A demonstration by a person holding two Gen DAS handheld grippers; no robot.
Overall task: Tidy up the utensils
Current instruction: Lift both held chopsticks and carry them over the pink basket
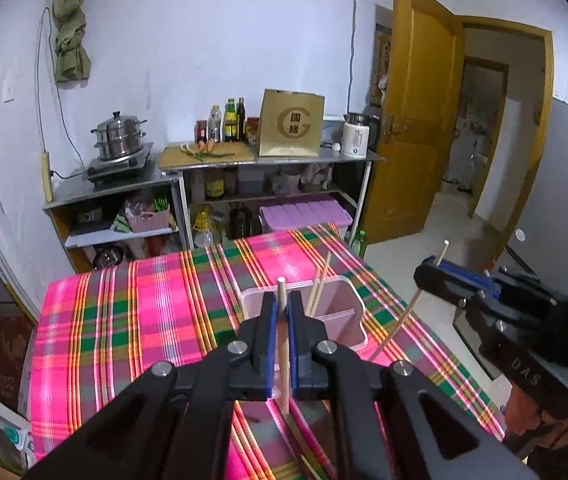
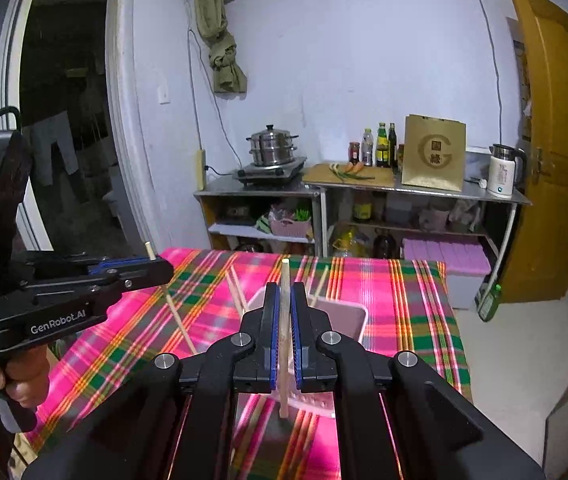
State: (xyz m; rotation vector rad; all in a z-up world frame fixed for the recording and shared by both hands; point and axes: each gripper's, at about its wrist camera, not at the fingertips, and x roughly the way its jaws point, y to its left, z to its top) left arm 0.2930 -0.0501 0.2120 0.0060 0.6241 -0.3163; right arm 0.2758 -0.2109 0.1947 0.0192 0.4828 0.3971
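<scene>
Chopsticks are being pinched one in each gripper above the table. In the left wrist view, the left gripper [image 1: 282, 304] is pressing its blue pads [image 1: 271, 336] together on a pale wooden chopstick [image 1: 282, 344], which is standing nearly upright between them, its top poking out above the fingertips and its lower end hanging just over the plaid tablecloth [image 1: 144, 320]. Just beyond the fingertips a pink divided holder [image 1: 353, 312] is sitting on the cloth, with two more chopsticks [image 1: 321, 284] leaning out of its far compartment.

In the right wrist view, the right gripper [image 2: 285, 296] is likewise clamping a single chopstick [image 2: 284, 340] upright between its pads, the stick's tip hanging above the near edge of the holder [image 2: 353, 318], which is lying directly ahead of and below the fingers. Other chopsticks [image 2: 236, 288] are slanting out of the holder's left side.

Each gripper is showing up in the other's view off to the side, with its stick crossing the closed fingers at a slant. A hand [image 2: 16, 376] is wrapping around the left gripper's handle.
</scene>
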